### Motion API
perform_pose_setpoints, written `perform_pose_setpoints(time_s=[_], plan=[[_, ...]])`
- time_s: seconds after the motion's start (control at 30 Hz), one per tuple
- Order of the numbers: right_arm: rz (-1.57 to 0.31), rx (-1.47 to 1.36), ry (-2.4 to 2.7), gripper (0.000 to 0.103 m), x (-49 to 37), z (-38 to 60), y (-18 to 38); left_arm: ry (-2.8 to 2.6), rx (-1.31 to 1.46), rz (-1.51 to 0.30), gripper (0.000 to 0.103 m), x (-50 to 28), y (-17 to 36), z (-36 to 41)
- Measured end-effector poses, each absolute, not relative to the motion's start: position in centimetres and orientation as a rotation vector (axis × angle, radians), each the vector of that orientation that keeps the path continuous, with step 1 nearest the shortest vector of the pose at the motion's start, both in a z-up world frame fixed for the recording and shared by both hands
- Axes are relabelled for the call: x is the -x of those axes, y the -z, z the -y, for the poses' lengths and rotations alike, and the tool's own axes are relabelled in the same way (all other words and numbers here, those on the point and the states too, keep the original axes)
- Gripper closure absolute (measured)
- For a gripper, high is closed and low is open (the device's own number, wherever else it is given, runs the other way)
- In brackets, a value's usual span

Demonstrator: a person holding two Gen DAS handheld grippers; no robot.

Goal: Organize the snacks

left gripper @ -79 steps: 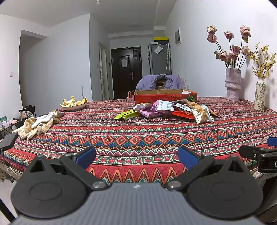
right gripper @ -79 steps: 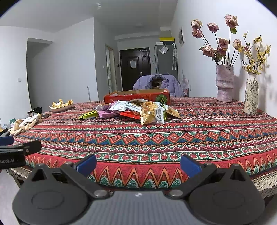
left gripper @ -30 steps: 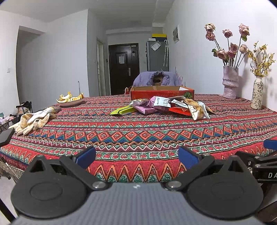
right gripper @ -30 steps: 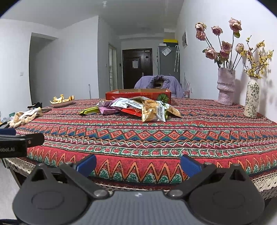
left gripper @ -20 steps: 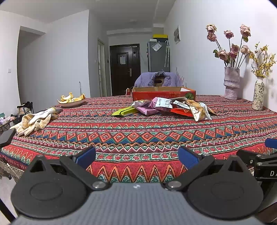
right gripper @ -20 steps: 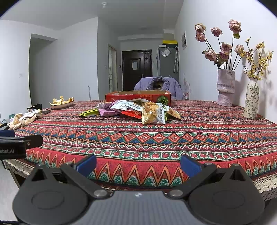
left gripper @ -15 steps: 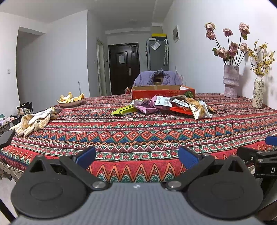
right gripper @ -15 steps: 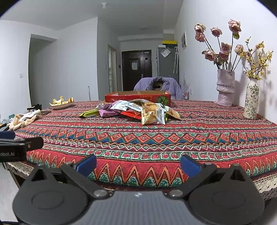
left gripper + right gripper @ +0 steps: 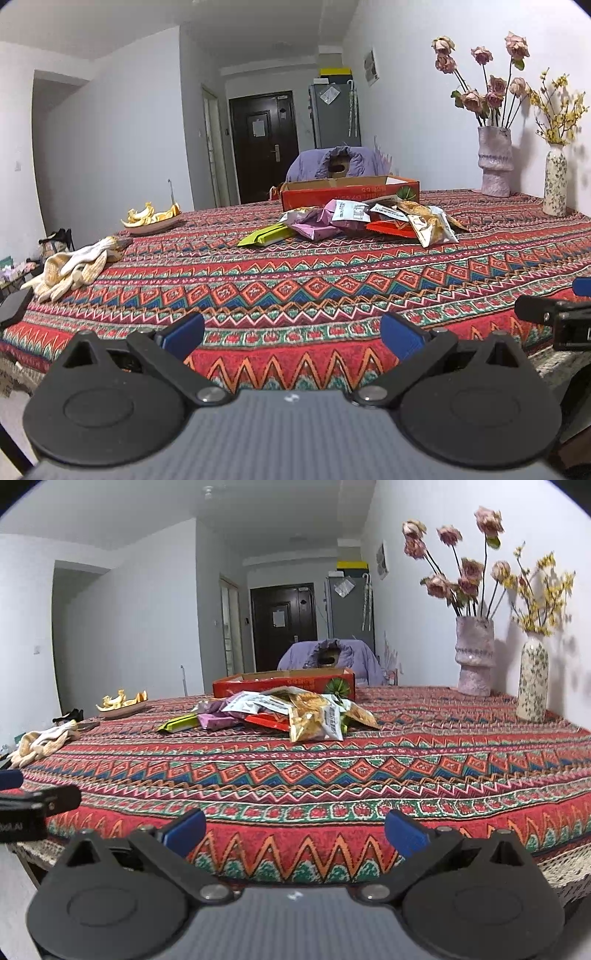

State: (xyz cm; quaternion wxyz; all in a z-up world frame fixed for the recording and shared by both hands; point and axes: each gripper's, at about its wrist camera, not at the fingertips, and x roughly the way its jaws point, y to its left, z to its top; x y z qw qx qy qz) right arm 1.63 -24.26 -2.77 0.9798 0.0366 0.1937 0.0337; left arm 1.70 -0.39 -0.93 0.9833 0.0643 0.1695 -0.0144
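blue-tipped left claw (image 9: 291,334) and right claw (image 9: 295,832) gape wide, far from snack packets (image 9: 295,710).

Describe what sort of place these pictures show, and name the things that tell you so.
Most likely a home's dining area: a table under a patterned tablecloth, vases of dried flowers against the wall, and a fridge beside the dark door.

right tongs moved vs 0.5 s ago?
Yes. The right tongs rose: the tabletop now shows more from above, with the snack pile lower against the wall.
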Motion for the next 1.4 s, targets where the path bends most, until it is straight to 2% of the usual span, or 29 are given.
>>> perform_pose_setpoints(time_s=[0.23,0.8,0.87,1.03,1.2,1.3,1.33,1.4], plan=[[-0.408,-0.055,-0.059,0.0,-6.1,25.1,2.8,0.02,-0.173,-0.346,0.0,-5.8,0.7,0.9],[-0.524,-0.115,-0.138,0.0,-17.7,27.2,-2.0,0.068,-0.15,-0.455,0.0,-16.3,-2.5,2.6],[-0.537,-0.107,-0.141,0.002,-19.5,27.1,-2.5,0.081,-0.142,-0.463,0.0,-18.0,-3.2,2.7],[-0.574,-0.085,-0.138,0.018,-23.7,26.8,-2.6,0.126,-0.158,-0.447,0.0,-22.5,-4.2,3.7],[-0.635,-0.061,-0.162,0.021,-27.2,26.2,-1.4,0.204,-0.128,-0.502,0.0,-28.4,-3.7,5.2],[-0.678,-0.039,-0.164,0.042,-28.9,26.0,-0.4,0.235,-0.101,-0.537,0.004,-31.9,-3.1,6.1],[-0.686,-0.041,-0.167,0.046,-29.2,26.1,-0.2,0.243,-0.099,-0.534,0.006,-32.6,-3.0,6.3],[-0.686,-0.055,-0.178,0.047,-29.5,26.7,0.1,0.256,-0.103,-0.534,0.01,-34.3,-2.8,7.1]])
